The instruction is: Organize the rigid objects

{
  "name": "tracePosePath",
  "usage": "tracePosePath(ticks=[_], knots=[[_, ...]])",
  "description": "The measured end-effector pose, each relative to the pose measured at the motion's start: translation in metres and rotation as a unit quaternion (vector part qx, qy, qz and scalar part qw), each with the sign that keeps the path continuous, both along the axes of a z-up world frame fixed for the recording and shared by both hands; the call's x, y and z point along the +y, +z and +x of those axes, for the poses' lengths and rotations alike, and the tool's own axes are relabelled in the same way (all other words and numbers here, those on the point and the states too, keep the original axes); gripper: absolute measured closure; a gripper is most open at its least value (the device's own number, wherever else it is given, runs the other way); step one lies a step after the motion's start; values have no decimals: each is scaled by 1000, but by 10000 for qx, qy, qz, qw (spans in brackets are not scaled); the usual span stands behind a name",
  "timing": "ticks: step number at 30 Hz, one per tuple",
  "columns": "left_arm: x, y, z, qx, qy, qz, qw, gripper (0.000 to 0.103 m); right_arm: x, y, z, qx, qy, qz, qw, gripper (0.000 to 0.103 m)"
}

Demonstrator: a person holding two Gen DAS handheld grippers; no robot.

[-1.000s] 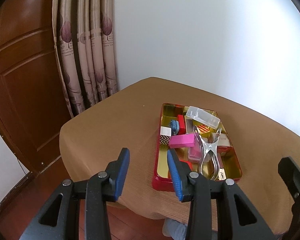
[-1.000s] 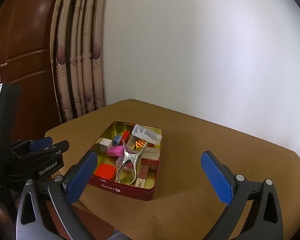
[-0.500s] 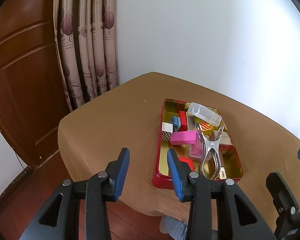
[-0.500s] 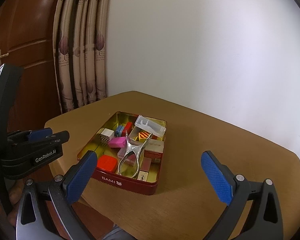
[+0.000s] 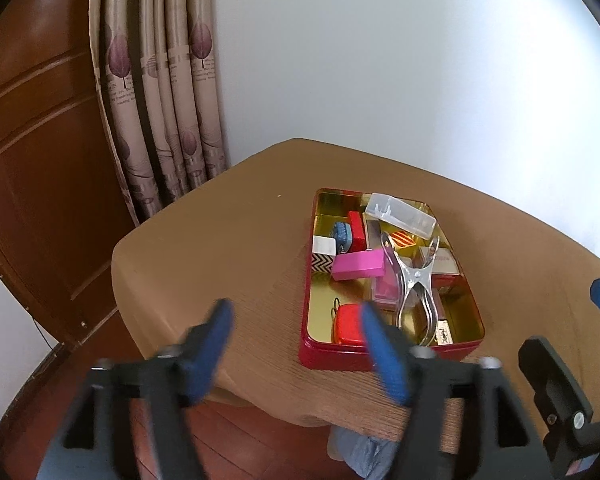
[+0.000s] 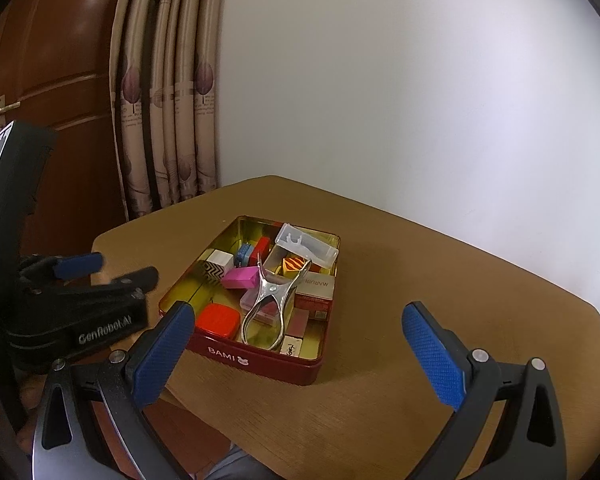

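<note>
Sat on the brown bench (image 6: 420, 280) just right of centre in the left wrist view and at centre in the right wrist view: a red tin (image 5: 340, 354) (image 6: 260, 358) with a gold lining, lettered BAMI on its near wall. Held a jumble of small rigid things:
- a clear plastic case (image 5: 403, 214) (image 6: 306, 245) lying across the far end
- a silver hole punch (image 5: 414, 284) (image 6: 269, 300) resting on top of the others, handles toward the near wall
- a pink block (image 5: 358, 265) (image 6: 240, 278) just left of the punch
- a red rounded case (image 5: 348, 324) (image 6: 218, 320) in the near left corner
- a white block with a black zigzag side (image 5: 323, 254) (image 6: 216, 264) against the left wall
- a small blue piece (image 5: 341, 234) (image 6: 244, 254) beside a red block (image 5: 356, 226) (image 6: 261, 248)
- an orange striped cube (image 5: 404, 238) (image 6: 293, 264) under the clear case
- a box lettered MARUBI (image 6: 315, 290) on the right side

Hung open and empty below the tin at the bottom of the left wrist view: left gripper (image 5: 296, 356), blurred with motion, fingers wider apart than half a second before and the right one now overlapping the tin's near wall. Hovered short of the tin with fingers spread wide, gripping nothing: right gripper (image 6: 302, 356). Appeared a little larger and nearer in both views than a second earlier, contents unmoved. Stood behind the bench at upper left: a patterned curtain (image 5: 160, 100) (image 6: 168, 100) and a wooden door (image 5: 32, 140) (image 6: 60, 60), with a white wall (image 5: 380, 60) filling the rest.
</note>
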State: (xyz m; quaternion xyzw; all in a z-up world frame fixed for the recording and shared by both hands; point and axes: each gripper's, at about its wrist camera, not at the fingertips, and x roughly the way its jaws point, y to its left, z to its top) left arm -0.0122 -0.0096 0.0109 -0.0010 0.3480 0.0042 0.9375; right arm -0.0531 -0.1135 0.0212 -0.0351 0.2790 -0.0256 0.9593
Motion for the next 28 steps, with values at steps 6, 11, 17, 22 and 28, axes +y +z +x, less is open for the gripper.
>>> tracePosePath(ticks=[6, 11, 17, 22, 28], knots=[[-1, 1, -4, -149, -7, 10, 9999, 23, 1, 0, 0, 14, 24, 28, 10000, 0], [-1, 2, -3, -119, -63, -54, 9999, 23, 1, -1, 0, 8, 10, 18, 10000, 0], [-3, 2, -2, -113, -98, -51, 9999, 23, 1, 1, 0, -8, -9, 33, 10000, 0], [-5, 4, -1, -94, -149, -46, 9998, 23, -1, 2, -1, -45, -22, 65, 10000, 0], [-7, 4, -2, -77, -76, 63, 9999, 23, 0, 4, -2, -102, -51, 31, 9999, 0]])
